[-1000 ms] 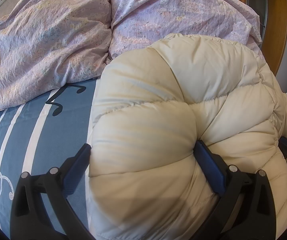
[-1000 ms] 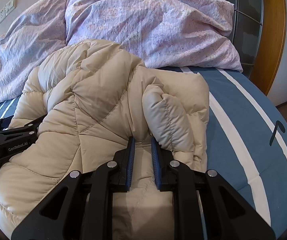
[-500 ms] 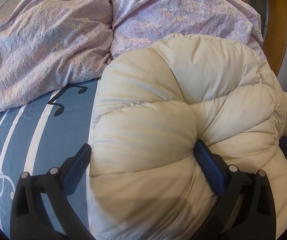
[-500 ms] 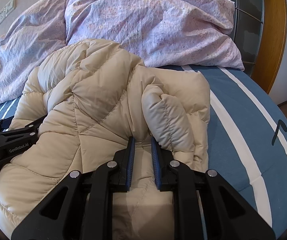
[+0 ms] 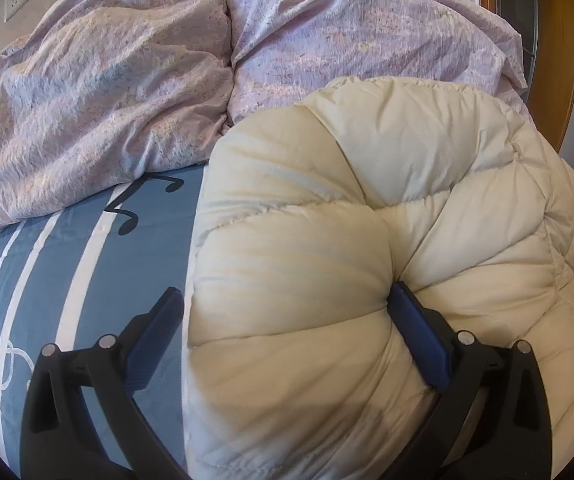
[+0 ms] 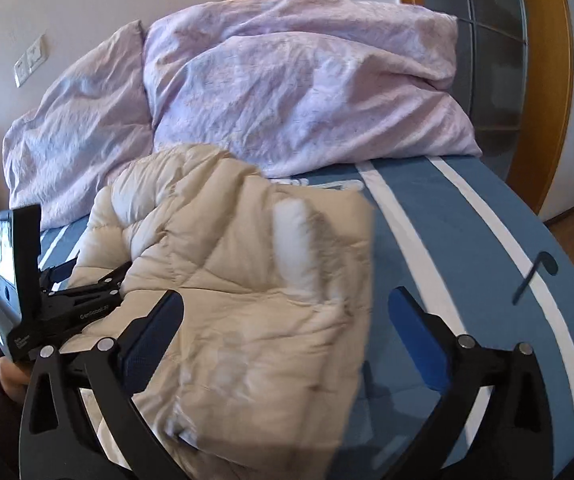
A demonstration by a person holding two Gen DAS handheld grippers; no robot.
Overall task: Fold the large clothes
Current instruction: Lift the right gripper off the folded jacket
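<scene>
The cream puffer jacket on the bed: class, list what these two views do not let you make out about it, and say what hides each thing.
- Puffer jacket, left wrist view: near hem and right side, cut off by the frame edge.
- Jacket's right half, right wrist view: motion blur hides the quilting and edge.
- Left tongs: whether the pads pinch the padding, which bulges over them.
- Right tongs, opening: nothing gripped.

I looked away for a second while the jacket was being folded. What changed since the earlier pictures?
The right gripper let go of the puffer jacket: its jaws are opening and it has pulled back and up. The left gripper and jacket stayed as before.
</scene>
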